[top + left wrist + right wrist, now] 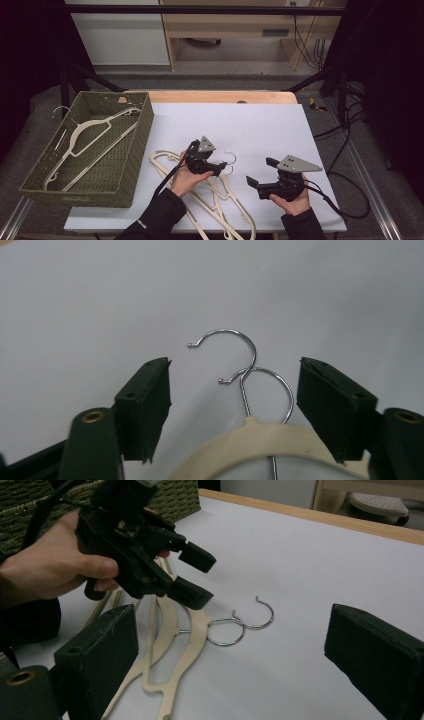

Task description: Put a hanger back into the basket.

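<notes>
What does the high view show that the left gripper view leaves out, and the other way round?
High view alone: the woven basket with one cream hanger inside, both hands and the right tool, jaws open. Left gripper view alone: a close look along the left tool, its open jaws either side of a hanger neck. Both share the two wire hooks on the white table.

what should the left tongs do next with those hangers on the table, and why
Probably ease the left tongs down and close on the top hanger at its neck. The jaws stand open on either side of the two metal hooks, not touching them, and the basket already holds one hanger.
</notes>
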`<state>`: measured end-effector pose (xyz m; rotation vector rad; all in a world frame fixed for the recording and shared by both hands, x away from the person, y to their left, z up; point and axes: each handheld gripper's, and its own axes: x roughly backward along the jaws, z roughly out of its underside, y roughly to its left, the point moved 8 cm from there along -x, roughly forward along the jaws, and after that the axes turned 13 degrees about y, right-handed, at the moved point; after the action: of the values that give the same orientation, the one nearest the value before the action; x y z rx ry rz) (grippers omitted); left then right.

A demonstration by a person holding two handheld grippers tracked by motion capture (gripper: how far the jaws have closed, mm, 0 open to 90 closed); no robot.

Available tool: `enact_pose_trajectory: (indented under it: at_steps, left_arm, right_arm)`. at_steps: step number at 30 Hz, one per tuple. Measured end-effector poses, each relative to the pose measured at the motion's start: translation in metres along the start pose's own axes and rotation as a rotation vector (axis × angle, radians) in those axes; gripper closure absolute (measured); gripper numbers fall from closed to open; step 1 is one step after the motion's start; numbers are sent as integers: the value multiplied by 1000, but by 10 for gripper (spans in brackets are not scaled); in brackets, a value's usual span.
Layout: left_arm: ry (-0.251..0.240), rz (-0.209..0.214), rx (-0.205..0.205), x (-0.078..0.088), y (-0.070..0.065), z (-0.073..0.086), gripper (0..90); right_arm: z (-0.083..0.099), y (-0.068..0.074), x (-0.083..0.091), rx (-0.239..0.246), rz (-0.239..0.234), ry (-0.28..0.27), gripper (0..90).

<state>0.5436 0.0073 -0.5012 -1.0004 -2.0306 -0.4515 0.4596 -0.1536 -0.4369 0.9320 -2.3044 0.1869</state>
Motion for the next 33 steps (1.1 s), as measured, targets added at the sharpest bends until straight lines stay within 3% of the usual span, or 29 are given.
enact_pose_trajectory:
  at_steps: [11, 20, 28, 33]
  left_arm:
    - [115, 0, -7, -31, 2, 9, 556]
    - [129, -28, -26, -34, -4, 6, 690]
    - [164, -53, 26, -33, -12, 7, 769]
    - [181, -35, 63, -32, -11, 8, 864]
  right_arm:
    - [0, -4, 3, -9, 7, -5, 76]
    - [-1, -4, 3, -10, 5, -5, 75]
    - [-1, -5, 4, -10, 7, -8, 73]
    - [-1, -4, 3, -15, 3, -3, 73]
